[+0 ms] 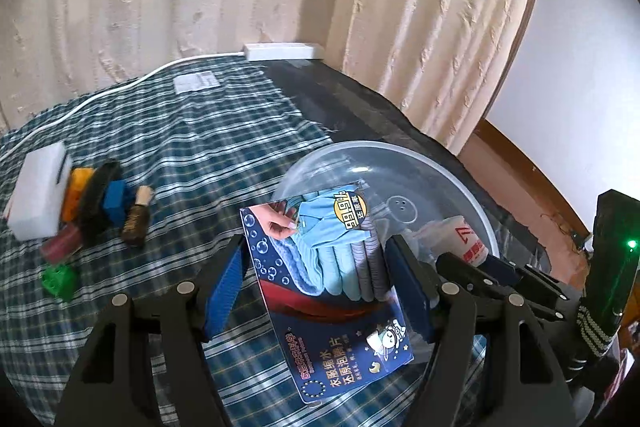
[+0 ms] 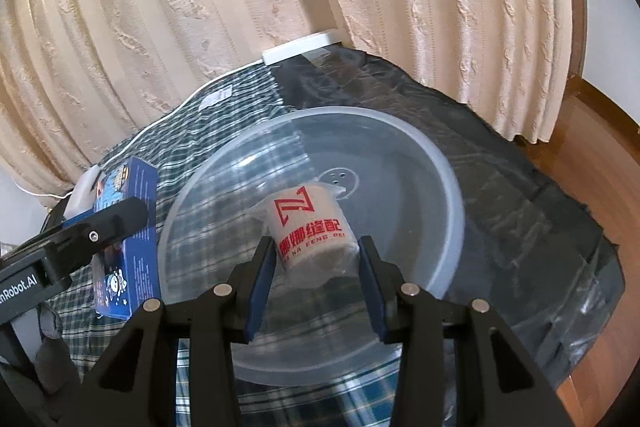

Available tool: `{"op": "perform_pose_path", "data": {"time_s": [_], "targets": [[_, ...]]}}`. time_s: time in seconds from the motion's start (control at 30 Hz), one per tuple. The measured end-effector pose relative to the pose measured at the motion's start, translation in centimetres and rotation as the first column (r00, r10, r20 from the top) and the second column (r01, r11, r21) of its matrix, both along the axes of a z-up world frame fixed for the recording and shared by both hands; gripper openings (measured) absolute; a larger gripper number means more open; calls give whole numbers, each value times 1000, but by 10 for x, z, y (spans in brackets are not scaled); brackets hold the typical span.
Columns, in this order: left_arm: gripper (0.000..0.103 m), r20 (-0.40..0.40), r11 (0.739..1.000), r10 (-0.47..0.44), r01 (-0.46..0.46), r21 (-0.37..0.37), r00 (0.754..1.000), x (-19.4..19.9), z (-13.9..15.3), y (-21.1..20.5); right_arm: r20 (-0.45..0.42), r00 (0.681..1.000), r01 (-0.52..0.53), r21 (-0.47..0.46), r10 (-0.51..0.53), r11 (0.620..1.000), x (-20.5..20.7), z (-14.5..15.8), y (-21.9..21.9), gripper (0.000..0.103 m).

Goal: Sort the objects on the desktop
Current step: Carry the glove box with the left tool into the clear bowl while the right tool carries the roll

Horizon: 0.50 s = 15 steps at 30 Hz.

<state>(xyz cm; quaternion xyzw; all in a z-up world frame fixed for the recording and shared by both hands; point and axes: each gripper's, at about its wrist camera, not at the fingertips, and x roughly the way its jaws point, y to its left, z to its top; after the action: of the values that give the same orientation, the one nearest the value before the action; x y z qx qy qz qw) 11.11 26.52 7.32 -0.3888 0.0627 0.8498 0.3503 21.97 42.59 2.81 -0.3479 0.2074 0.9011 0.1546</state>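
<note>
Fig. Two hand-held grippers over a worktop [image 1: 168, 147] covered w/ a plaid cloth; clear plastic basin [image 2: 452, 187] at right, near the edge.

L gripper [image 1: 316, 287]: fingers [image 1: 226, 291] pinched a blue detergent-sheet box [image 1: 332, 279] across its width, box tilted, its far end overlapping the basin's left rim in the L wrist view. In the R wrist view the same box [image 2: 134, 227] sat just left of the rim, not yet inside.

R gripper [image 2: 316, 283]: fingers [image 2: 260, 287] part-spread either side of a white bagged pack w/ red print [image 2: 310, 231]. Pack appeared inside the basin's outline; whether it rested on the bottom or hung in the grip could not be told. Pads seemed to touch the wrapper, though actual pressure was unclear.

Unsorted pile, far left: white block [image 1: 38, 195], orange brick [image 1: 78, 193], blue brick [image 1: 116, 201], green brick [image 1: 60, 281], brushes [image 1: 138, 217]. White cable & power strip [image 1: 284, 51] along the far edge by the curtain.

Risks, as judged:
- Both grippers crowded one basin, so a collision seemed likely if both moved in together.
- Box was held near one end; a tilt on release could catch the rim & tip it onto the cloth.
- The soft, slick wrapper could slip or snag on a pad.
- The light basin sat near the worktop edge, so a knock could shift it off.
</note>
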Motion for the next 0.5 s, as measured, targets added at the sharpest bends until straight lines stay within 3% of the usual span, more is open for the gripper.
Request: {"op": "perform_pose_path", "data": {"time_s": [0.5], "targets": [[73, 29, 999, -45, 45, -6, 999, -3, -13, 25, 16, 1000, 6, 15, -6, 1000, 1, -4, 2, 46]]}}
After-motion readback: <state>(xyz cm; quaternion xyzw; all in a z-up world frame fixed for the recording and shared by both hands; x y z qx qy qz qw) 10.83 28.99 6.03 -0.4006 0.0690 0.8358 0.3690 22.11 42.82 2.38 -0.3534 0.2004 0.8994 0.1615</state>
